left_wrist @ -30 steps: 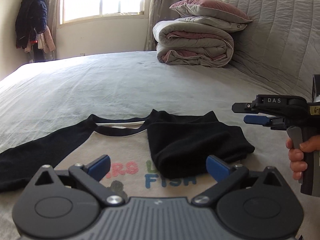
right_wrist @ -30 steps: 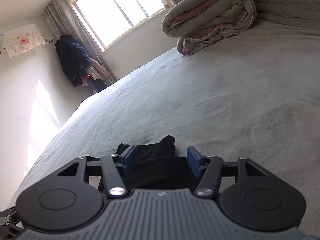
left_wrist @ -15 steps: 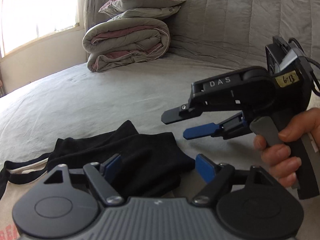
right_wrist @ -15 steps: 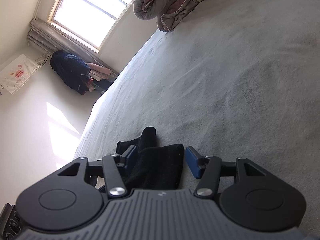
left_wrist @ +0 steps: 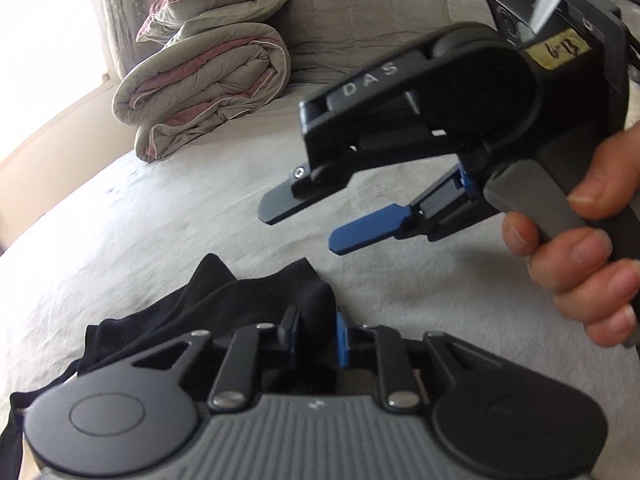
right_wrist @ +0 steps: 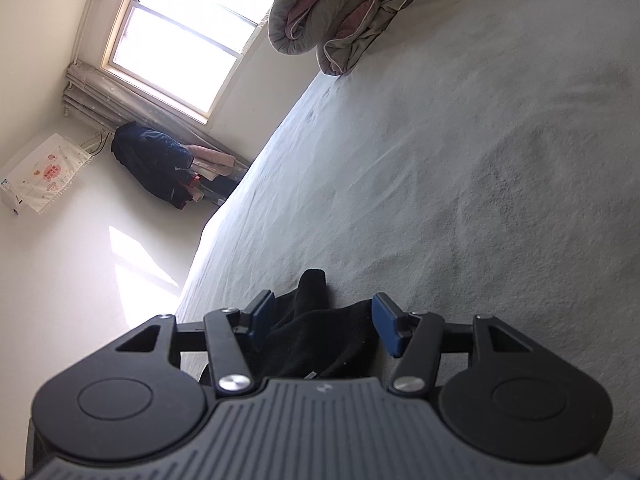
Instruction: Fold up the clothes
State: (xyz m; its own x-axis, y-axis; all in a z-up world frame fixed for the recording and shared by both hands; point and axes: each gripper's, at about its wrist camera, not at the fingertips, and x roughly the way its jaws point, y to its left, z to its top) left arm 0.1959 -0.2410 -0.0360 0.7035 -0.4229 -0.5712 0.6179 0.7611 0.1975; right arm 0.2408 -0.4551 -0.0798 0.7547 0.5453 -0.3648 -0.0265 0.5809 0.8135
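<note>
The black sleeve [left_wrist: 224, 304] of a shirt is seen lying bunched on the grey bed cover [left_wrist: 160, 216], near the edge of the bed closest to the cameras, with the rest of the garment trailing off toward the lower left corner of the left wrist view. The left gripper [left_wrist: 314, 330] is closed on a fold of this sleeve: its two blue-padded fingers [left_wrist: 341, 340] are drawn close together with black cloth pinched between them.

The right gripper [left_wrist: 316, 226] is held above the bed cover, just beyond and to the right of the sleeve, by a hand [left_wrist: 580, 256] wrapped around its grey trigger and handle. Its fingers are spread apart, one above the other in the left wrist view, with nothing between them. In the right wrist view the same gripper [right_wrist: 324, 322] is shown with its pads wide apart and the sleeve [right_wrist: 320, 336] seen in the gap below, not clamped; whether the pads touch the cloth cannot be told.

A rolled quilt [left_wrist: 204, 88] with a pillow [left_wrist: 216, 0] on top is placed at the far end of the bed, against the quilted headboard [left_wrist: 384, 12]. A window [right_wrist: 188, 36], a dark jacket [right_wrist: 156, 160] hung in the corner and a covered white unit [right_wrist: 40, 174] on the wall are visible in the right wrist view
</note>
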